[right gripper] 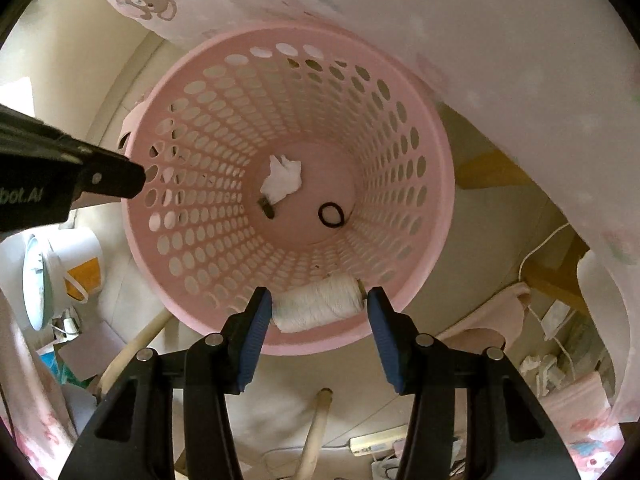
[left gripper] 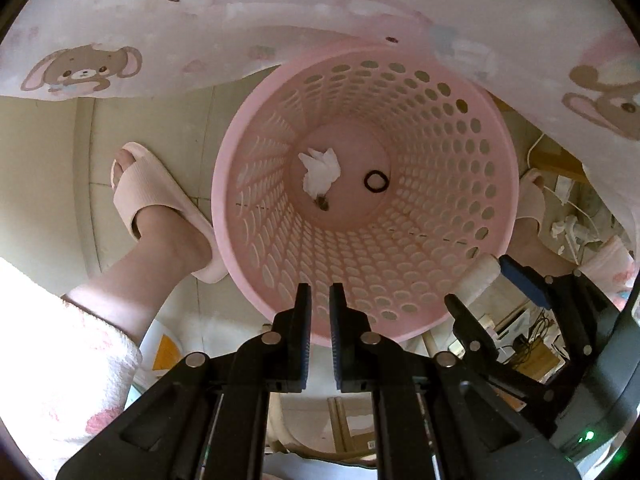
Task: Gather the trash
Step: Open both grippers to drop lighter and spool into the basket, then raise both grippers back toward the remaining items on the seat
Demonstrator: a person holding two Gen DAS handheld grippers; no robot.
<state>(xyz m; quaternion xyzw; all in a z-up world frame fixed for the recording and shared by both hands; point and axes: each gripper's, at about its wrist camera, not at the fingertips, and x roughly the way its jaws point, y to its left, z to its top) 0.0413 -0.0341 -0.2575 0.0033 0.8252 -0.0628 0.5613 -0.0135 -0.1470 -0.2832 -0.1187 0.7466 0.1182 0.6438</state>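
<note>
Standing on tiled floor [left gripper: 48, 184] | pink basket [left gripper: 500, 216] | printed cloth [left gripper: 160, 40] overhanging

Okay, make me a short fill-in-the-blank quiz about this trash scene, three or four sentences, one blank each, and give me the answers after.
1. The right claw grips a white ____ of thread above the basket rim.
2. The perforated basket is ____ in colour.
3. On the basket floor, beside the crumpled tissue, lies a black ____ tie.
4. The left claw holds ____.

Missing words: spool; pink; hair; nothing
</note>
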